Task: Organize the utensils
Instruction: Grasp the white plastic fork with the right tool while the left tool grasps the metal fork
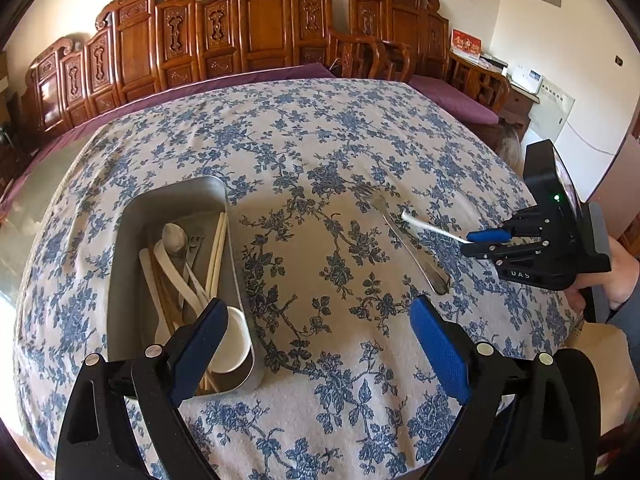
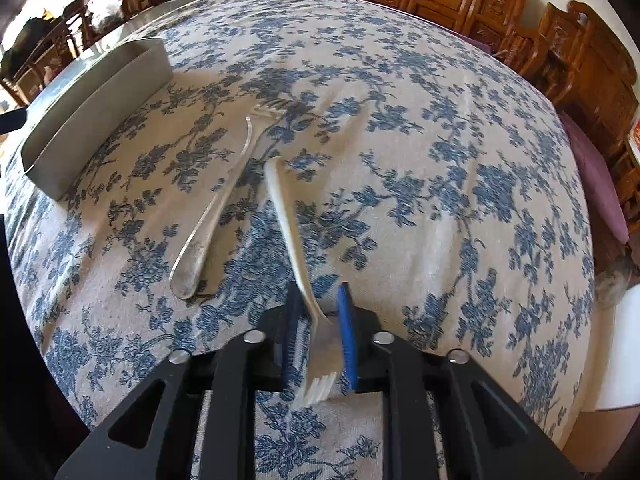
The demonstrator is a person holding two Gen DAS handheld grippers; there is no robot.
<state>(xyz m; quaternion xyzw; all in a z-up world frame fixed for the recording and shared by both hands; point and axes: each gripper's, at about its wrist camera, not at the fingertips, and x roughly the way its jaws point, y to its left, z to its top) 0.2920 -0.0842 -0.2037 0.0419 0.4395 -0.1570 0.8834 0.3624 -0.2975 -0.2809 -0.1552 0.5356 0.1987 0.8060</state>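
Note:
My right gripper [image 2: 318,300] is shut on a white plastic fork [image 2: 286,216], gripped near its tines, with the handle sticking out forward over the cloth. From the left wrist view the right gripper [image 1: 474,240] holds that white fork [image 1: 432,228] at the table's right side. A metal fork [image 2: 218,204] lies on the cloth just left of it, also in the left view as the metal fork [image 1: 408,244]. A grey metal tray [image 1: 132,248] holds spoons, a small fork, chopsticks and a white cup [image 1: 232,340]. My left gripper [image 1: 316,336] stands open, its left finger over the tray's near end.
A blue floral tablecloth [image 1: 320,140] covers the table. Carved wooden benches [image 1: 240,32] with purple cushions line the far side. The tray [image 2: 96,108] sits far left in the right wrist view. A person's hand [image 1: 620,276] grips the right gripper's handle.

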